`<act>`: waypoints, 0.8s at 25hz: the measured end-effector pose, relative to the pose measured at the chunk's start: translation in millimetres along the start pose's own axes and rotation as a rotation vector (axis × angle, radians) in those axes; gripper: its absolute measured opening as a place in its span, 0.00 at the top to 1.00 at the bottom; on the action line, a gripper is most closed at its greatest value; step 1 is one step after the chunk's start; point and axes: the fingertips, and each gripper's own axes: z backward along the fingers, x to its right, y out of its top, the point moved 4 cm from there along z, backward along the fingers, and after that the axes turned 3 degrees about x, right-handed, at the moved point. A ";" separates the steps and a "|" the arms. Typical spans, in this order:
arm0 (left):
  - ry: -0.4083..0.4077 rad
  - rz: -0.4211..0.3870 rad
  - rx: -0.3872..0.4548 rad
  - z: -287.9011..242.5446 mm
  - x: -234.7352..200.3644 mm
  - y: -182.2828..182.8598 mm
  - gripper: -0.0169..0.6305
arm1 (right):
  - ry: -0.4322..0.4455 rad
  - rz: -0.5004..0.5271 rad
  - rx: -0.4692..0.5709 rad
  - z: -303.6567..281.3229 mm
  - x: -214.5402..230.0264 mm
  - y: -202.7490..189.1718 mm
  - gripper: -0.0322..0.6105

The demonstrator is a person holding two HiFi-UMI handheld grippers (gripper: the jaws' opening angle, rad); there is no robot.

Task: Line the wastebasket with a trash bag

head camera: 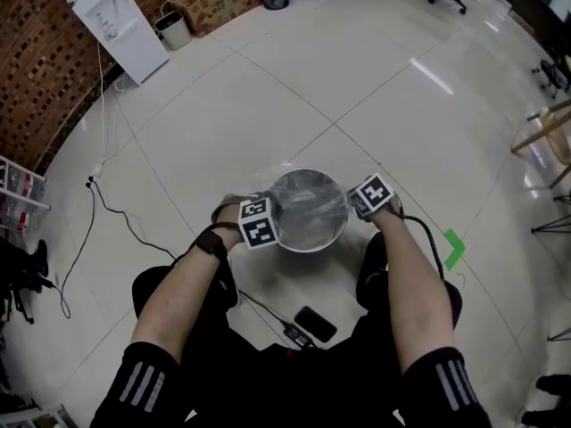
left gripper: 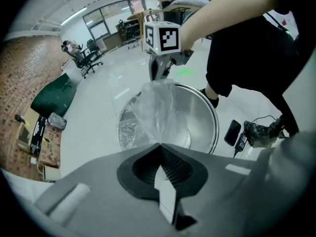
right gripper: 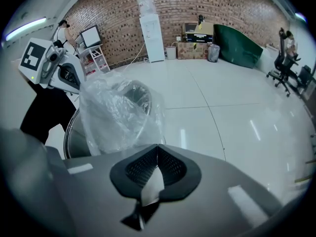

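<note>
Step in hand: getting the mouth of the bag open over the bin. The metal wastebasket (head camera: 343, 228) stands on the floor (head camera: 375, 96) just in front of the person's knees. The clear trash bag (head camera: 308, 205) sits bunched over its opening and partly down inside. It does not look folded over the rim anywhere yet.

The left tool (head camera: 270, 208) is at the left side of the rim and the right tool (head camera: 353, 205) at the right side, facing each other across the opening. Both tools are closed narrow. In each gripper view the jaws meet at the tips with the bag film coming straight out of them, so each looks pinched on an edge of the bag.

Task looks early to midway: bag at the bin, edge gripped on two sides, lining not done.

Next move likely calls for pulling the two edges apart and down outside the rim, keeping both pinches tight. The film is thin and slippery, so it could slide out or tear if tugged hard. The light bin may also shift on the smooth floor.
</note>
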 end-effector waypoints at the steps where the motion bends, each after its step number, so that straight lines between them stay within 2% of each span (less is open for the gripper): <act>1: -0.004 -0.009 0.014 4.4 5.7 3.6 0.98 | 0.001 -0.007 -0.001 1.5 1.0 -2.7 0.94; 10: -0.112 -0.037 0.098 25.2 78.9 16.9 0.98 | 0.045 -0.048 -0.021 17.2 -5.5 -28.5 0.94; 17: -0.216 -0.074 0.033 7.0 136.6 -4.8 0.98 | 0.118 -0.030 -0.097 18.4 -26.8 -57.9 0.94; 20: -0.227 -0.059 -0.007 -6.6 144.4 -19.3 0.98 | 0.143 -0.025 -0.116 12.6 -33.8 -65.3 0.94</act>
